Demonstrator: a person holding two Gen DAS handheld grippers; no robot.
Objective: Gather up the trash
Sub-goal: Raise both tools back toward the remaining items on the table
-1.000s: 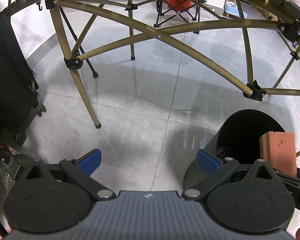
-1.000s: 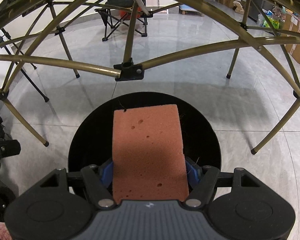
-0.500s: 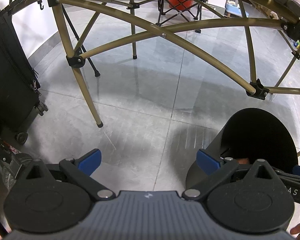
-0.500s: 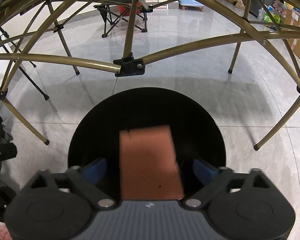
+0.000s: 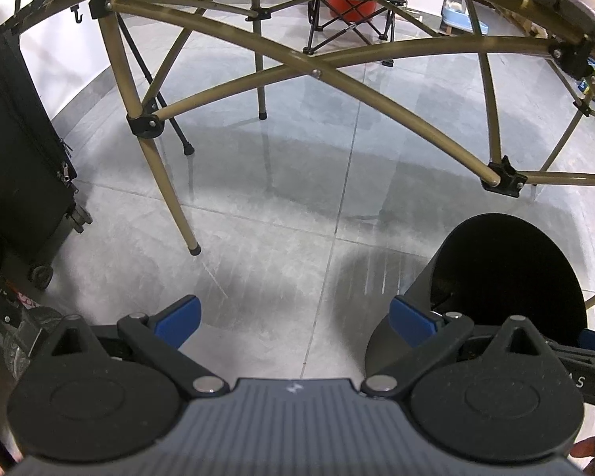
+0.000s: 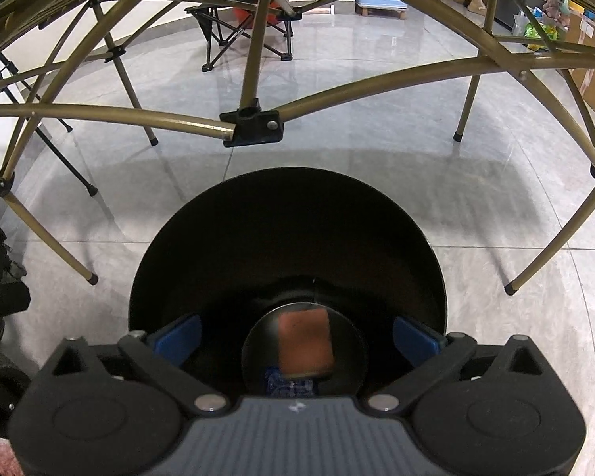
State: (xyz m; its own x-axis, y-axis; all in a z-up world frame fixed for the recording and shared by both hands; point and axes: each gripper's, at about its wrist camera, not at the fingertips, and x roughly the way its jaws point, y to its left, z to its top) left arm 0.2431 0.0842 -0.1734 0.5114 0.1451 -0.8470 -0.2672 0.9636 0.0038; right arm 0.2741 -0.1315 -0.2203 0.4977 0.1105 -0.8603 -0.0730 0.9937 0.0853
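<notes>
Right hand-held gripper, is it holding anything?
Nothing. The right hand-held gripper has just opened; the orange rectangular sponge lies at the bottom of the black round bin.

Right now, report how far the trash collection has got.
Done: the orange rectangular sponge lies at the bottom of the black round bin. In hand: nothing; the right gripper, whose jaws have just been opening, hangs empty over the bin, and the left gripper is open and empty. Left: no other trash visible.
</notes>
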